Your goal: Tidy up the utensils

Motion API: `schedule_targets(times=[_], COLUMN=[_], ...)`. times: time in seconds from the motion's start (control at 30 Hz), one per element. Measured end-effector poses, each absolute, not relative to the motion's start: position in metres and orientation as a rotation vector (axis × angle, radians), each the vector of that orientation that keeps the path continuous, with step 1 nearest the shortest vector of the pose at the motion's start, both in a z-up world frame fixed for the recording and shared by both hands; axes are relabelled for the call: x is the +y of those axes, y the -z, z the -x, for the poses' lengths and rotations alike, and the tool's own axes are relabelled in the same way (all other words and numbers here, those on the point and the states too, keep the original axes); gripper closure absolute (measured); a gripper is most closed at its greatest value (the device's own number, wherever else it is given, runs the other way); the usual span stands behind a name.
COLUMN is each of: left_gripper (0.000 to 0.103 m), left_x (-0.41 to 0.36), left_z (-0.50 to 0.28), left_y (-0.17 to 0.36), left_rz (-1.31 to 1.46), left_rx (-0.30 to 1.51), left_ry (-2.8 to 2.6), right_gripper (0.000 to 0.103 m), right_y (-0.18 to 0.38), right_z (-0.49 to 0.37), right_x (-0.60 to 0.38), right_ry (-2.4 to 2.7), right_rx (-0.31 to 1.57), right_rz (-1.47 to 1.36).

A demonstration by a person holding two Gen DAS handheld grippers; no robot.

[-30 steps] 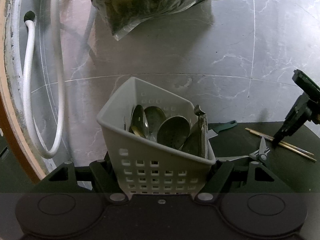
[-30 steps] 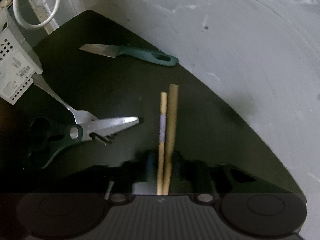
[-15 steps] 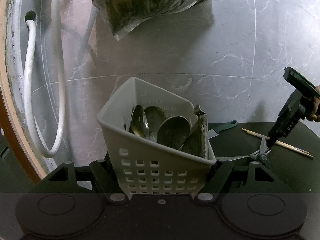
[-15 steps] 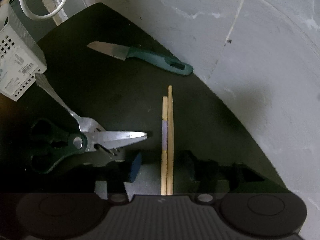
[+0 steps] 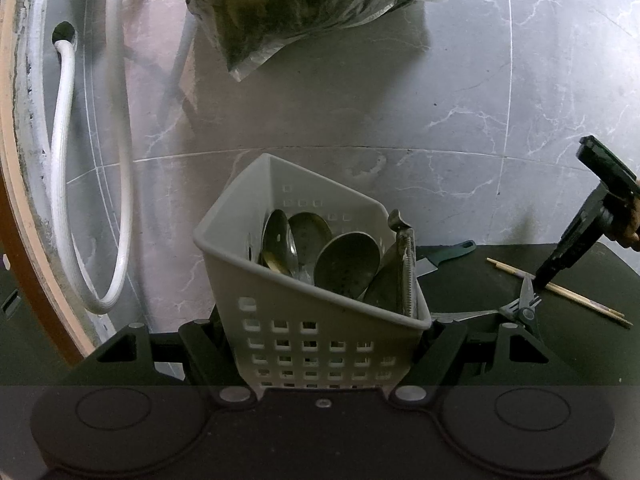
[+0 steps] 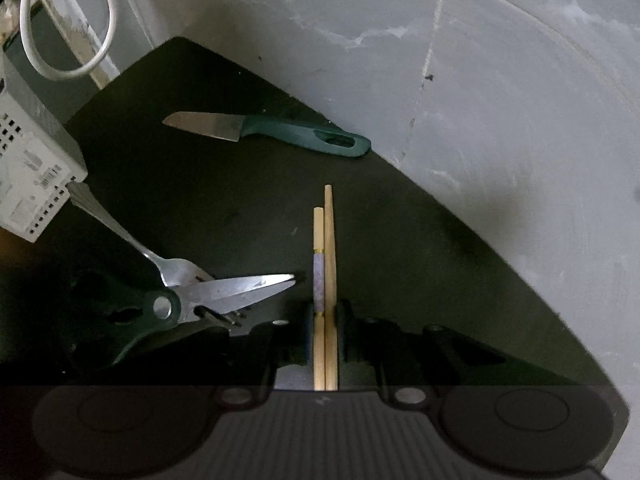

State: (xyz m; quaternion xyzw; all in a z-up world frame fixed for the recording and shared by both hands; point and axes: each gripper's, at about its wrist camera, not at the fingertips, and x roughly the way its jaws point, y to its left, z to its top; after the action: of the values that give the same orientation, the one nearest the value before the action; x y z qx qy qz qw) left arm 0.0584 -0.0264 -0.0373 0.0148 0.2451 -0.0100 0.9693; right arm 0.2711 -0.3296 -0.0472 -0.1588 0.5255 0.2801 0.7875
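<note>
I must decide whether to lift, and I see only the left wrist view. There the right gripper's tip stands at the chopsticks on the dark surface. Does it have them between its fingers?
Observer: Yes. In the right wrist view the right gripper has both chopsticks side by side between its fingers, and the pads look closed on them.
Operator: Does anything lie over the chopsticks?
Observer: No. The scissors lie beside them with the blades closed. The tip points at the chopsticks, close but apart.
Operator: And the fork?
Observer: The fork lies under the scissors, and its tines show from beneath the blades.
</note>
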Motion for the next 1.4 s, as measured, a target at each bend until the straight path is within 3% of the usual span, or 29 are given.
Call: schedule_targets(times=[0.77, 0.87, 1.0, 1.17, 1.23, 1.3, 1.4], left_gripper=[0.026, 0.026, 0.026, 0.026, 0.026, 0.026, 0.026], left_x=[-0.026, -0.026, -0.026, -0.026, -0.026, -0.026, -0.026], left_z=[-0.059, -0.059, -0.059, -0.057, -0.057, -0.057, -0.057], left_y=[0.037, 0.037, 0.037, 0.038, 0.038, 0.038, 0.038], left_rz=[-0.031, -0.032, -0.032, -0.032, -0.031, -0.031, -0.032], left_rx=[0.497, 0.498, 0.498, 0.496, 0.496, 0.496, 0.497], left_ry=[0.027, 0.026, 0.026, 0.024, 0.024, 0.024, 0.025], right_gripper=[0.09, 0.089, 0.076, 0.075, 0.076, 0.089, 0.091], right_y=[0.054, 0.053, 0.052, 0.052, 0.052, 0.052, 0.052], right_z=[-0.252, -0.258, -0.258, -0.254, -0.251, -0.249, -0.25], right_x=[-0.342, -0.339, -0.339, -0.351, -0.353, -0.353, -0.355], right_ry=[-0.566, -0.576, -0.602, -0.592, -0.594, -0.587, -0.577], right_rx=[1.118, 1.147, 1.191, 1.239, 1.249, 1.257, 1.267], right_rz=[0.289, 0.32, 0.323, 0.321, 0.333, 0.341, 0.317])
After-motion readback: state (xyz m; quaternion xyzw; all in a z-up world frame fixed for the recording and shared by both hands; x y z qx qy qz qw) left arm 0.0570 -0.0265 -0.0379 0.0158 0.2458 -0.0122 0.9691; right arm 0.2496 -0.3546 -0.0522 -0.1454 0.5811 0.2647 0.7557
